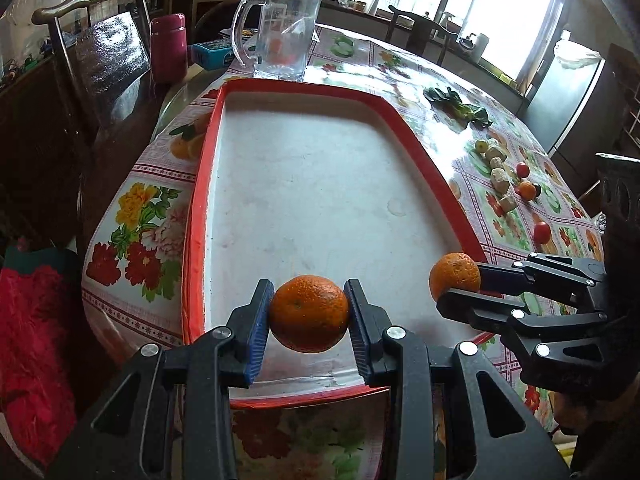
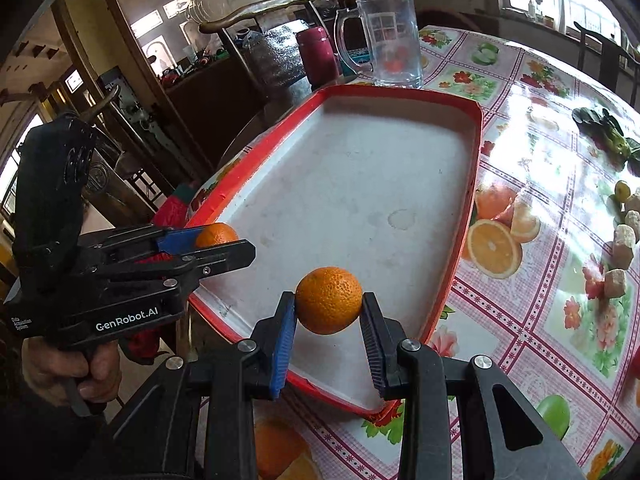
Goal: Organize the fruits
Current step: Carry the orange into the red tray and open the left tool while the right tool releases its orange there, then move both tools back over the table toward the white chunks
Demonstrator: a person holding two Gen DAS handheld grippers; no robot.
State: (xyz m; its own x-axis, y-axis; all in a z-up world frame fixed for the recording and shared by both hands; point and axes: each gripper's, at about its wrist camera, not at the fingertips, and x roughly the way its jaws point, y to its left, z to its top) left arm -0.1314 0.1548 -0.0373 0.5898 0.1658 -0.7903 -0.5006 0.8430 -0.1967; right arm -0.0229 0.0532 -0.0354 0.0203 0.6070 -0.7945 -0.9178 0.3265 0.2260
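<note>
While each claw grips orange over tray (image 1: 202, 184): left claw (image 1: 309, 314), right claw (image 2: 329, 312); next, lower, release.

Glass mug (image 1: 280, 32) upright beyond tray; maroon flask (image 1: 169, 48) beside chair (image 1: 100, 48).

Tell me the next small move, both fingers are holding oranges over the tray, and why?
Probably lower the left gripper and release its orange onto the tray. That orange hangs just above the bare white floor at the near end, and the right gripper, holding the other orange, is beside it, so stagger the drops.
</note>
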